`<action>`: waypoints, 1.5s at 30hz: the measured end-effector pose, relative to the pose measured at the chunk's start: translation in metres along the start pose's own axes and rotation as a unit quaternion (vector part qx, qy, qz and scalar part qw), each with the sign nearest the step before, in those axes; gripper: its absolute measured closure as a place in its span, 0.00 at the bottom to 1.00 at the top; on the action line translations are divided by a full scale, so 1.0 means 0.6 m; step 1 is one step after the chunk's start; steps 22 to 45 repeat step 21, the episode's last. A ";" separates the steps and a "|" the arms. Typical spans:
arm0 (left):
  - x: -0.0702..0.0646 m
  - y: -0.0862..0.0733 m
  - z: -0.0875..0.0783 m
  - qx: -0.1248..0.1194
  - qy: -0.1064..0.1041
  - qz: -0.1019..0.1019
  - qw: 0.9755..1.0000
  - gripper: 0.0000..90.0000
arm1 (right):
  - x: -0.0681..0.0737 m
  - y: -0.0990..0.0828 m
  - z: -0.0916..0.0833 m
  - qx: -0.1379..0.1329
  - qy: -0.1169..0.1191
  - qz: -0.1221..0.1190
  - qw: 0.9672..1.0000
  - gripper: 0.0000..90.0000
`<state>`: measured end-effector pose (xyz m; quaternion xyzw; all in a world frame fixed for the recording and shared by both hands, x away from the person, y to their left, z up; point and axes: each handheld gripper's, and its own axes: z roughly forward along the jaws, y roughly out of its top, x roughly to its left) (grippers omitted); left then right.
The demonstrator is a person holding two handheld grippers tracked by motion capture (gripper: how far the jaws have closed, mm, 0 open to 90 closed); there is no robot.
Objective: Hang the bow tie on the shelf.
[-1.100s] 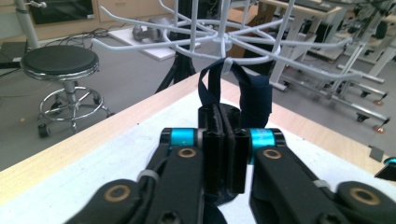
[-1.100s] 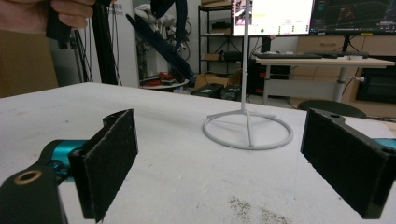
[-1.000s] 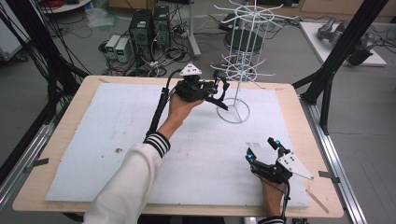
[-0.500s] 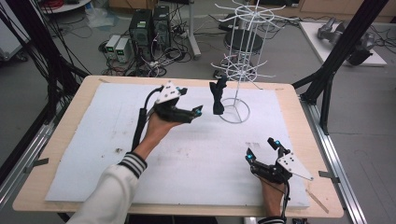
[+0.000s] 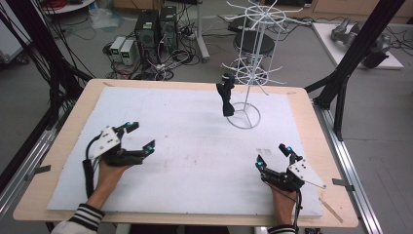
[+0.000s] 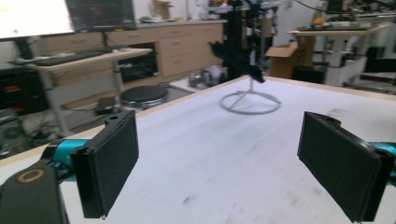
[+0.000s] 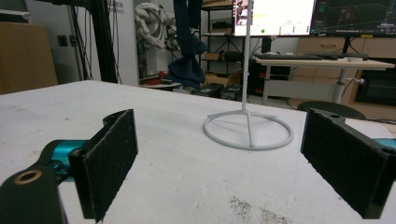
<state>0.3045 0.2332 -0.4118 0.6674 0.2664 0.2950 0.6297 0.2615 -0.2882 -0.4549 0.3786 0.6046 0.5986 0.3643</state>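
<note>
A dark bow-shaped cloth piece (image 5: 227, 100) hangs from a low hook of the white wire rack (image 5: 258, 48), whose ring base (image 5: 245, 117) stands at the table's back middle. My left gripper (image 5: 141, 135) lies low over the front left of the white mat, far from the rack. Its jaws have just been opening and stand wide with nothing between them (image 6: 219, 158). The cloth piece (image 6: 236, 58) shows far ahead of it. My right gripper (image 5: 272, 155) rests at the front right, open and empty (image 7: 219, 158), facing the rack base (image 7: 247, 128) and the hanging cloth (image 7: 187, 51).
A white mat (image 5: 195, 146) covers the wooden table (image 5: 63, 141). Black frame posts (image 5: 341, 83) rise at the right and left edges. Computers and cables (image 5: 156, 29) and a stool (image 5: 253, 44) stand on the floor behind the table.
My left gripper let go of the dark cloth, which stays hanging on the rack, then drew back toward the front left of the table and sank, jaws spread. The right gripper kept still.
</note>
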 end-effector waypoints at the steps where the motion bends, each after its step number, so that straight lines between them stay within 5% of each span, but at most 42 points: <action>1: 0.006 -0.006 -0.015 -0.006 0.012 -0.005 1.000 0.14 | 0.000 0.000 0.000 0.000 0.000 0.000 1.000 0.11; 7: 0.032 -0.041 -0.082 -0.024 0.071 -0.015 0.997 0.14 | 0.000 0.000 0.000 -0.002 0.001 -0.001 1.000 0.11; 13: 0.034 -0.064 -0.098 -0.048 0.089 -0.013 0.995 0.14 | 0.000 0.000 0.000 -0.001 0.002 -0.004 1.000 0.11; 17: 0.033 -0.076 -0.089 -0.025 0.077 -0.020 0.996 0.14 | 0.001 0.000 0.000 -0.001 0.002 -0.003 1.000 0.11; 45: 0.031 -0.077 -0.092 -0.033 0.086 -0.021 0.995 0.15 | 0.001 0.000 0.000 -0.002 0.001 -0.007 1.000 0.11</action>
